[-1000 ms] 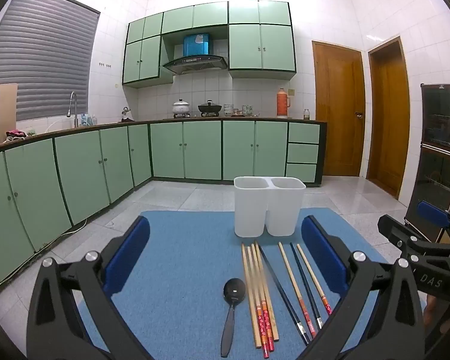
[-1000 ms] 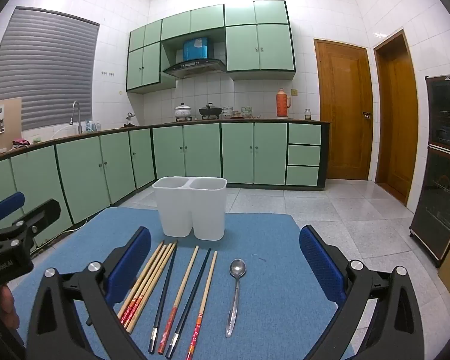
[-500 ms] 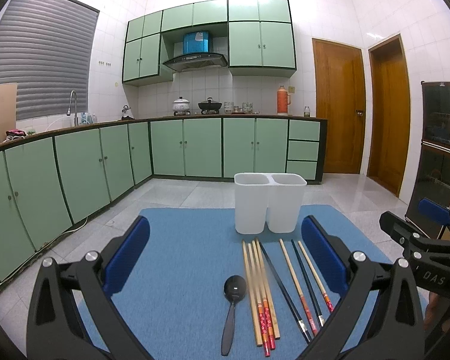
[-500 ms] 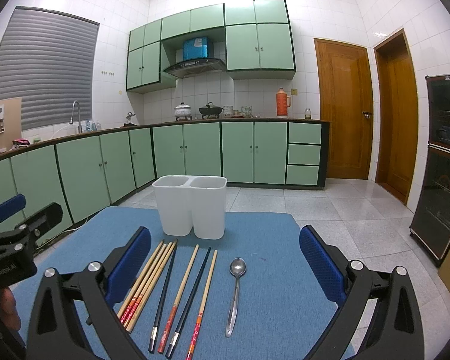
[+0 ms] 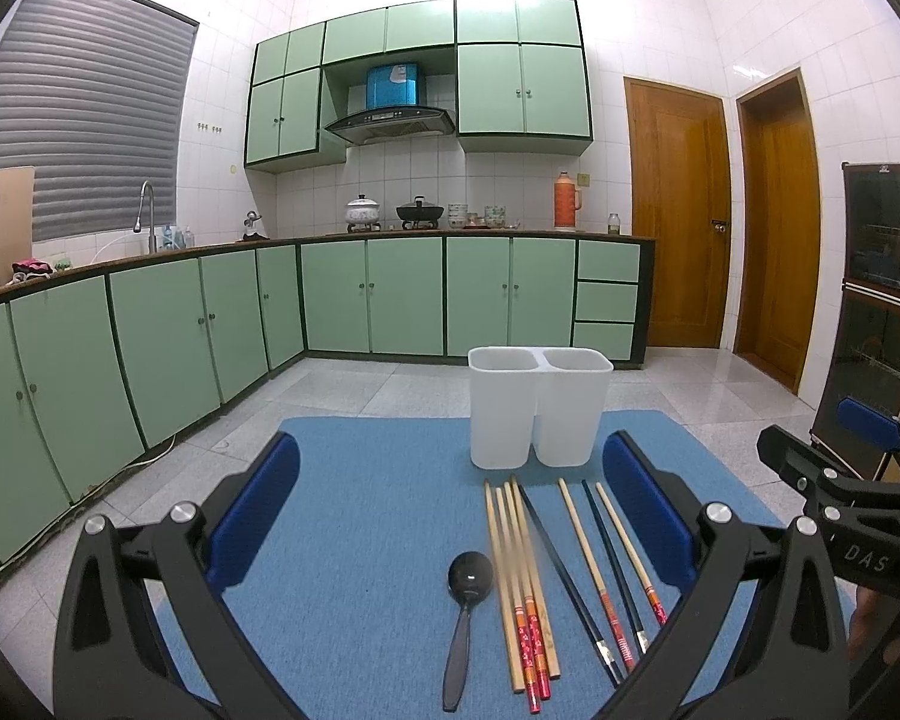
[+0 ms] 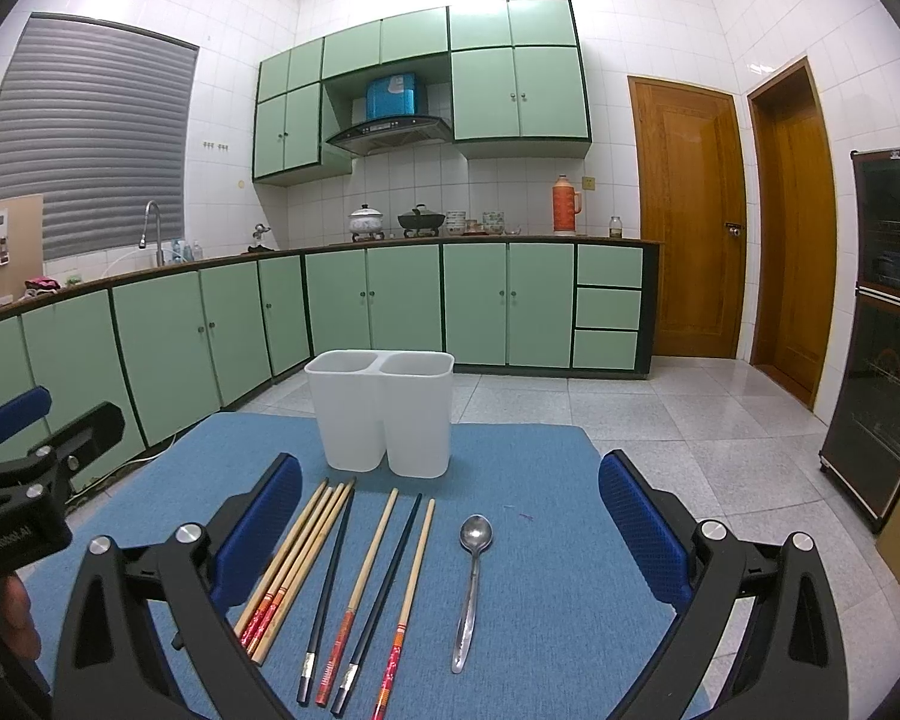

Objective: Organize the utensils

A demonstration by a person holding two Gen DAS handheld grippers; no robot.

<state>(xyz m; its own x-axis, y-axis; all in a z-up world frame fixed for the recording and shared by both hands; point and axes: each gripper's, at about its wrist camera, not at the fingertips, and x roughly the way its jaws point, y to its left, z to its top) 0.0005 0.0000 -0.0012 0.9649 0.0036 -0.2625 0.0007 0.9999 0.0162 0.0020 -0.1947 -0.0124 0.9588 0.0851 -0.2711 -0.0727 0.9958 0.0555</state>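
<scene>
A white two-compartment holder [image 5: 539, 405] [image 6: 384, 411] stands upright at the far side of a blue mat [image 5: 360, 516] [image 6: 546, 570]. Several chopsticks [image 5: 525, 576] [image 6: 360, 576], wooden and black, lie in a row in front of it. A black spoon [image 5: 465, 597] lies left of them in the left wrist view. A metal spoon [image 6: 471, 582] lies right of them in the right wrist view. My left gripper [image 5: 450, 510] is open and empty above the utensils. My right gripper [image 6: 450, 516] is open and empty above them too.
The mat lies on a tiled floor [image 6: 660, 420]. Green cabinets [image 5: 210, 330] run along the left and back. Two wooden doors [image 6: 732, 240] and a dark cabinet [image 6: 888, 330] are on the right. Each gripper shows at the edge of the other's view [image 5: 840, 480] [image 6: 24, 480].
The left wrist view has tilted slightly, so the holder and utensils sit a little higher in it. The right gripper has barely moved. Both stay open.
</scene>
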